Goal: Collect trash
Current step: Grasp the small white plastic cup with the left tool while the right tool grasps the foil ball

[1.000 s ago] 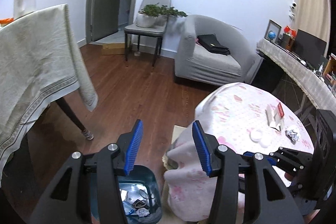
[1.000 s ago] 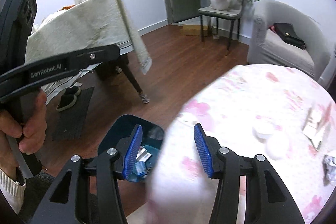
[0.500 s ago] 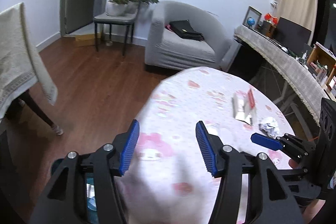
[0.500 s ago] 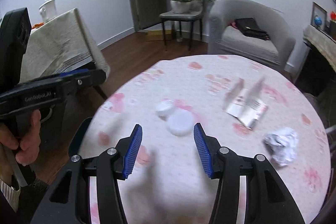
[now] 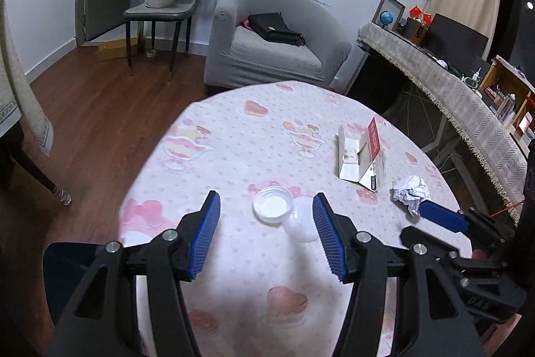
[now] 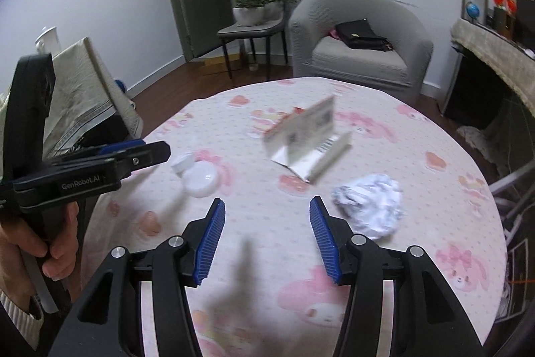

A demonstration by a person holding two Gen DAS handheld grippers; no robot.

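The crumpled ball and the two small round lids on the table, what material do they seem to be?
The crumpled ball looks like paper or thin foil: white with grey creases, matte. The round lids look like white plastic, smooth and slightly translucent at the rim. The blur leaves both uncertain.

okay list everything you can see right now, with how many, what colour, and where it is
table: one, round, pink-patterned cloth, centre
small round lids: two, white, touching, left part of table
flattened carton: one, white and red, right of the lids
crumpled paper ball: one, white, right side of table
armchair: one, grey, behind table, black bag on it
chair: one, grey, by the door, potted plants on it
bin: one, dark blue, beside table at lower left
left gripper: black, blue pads, open, over the lids
right gripper: same, open, beside the paper ball
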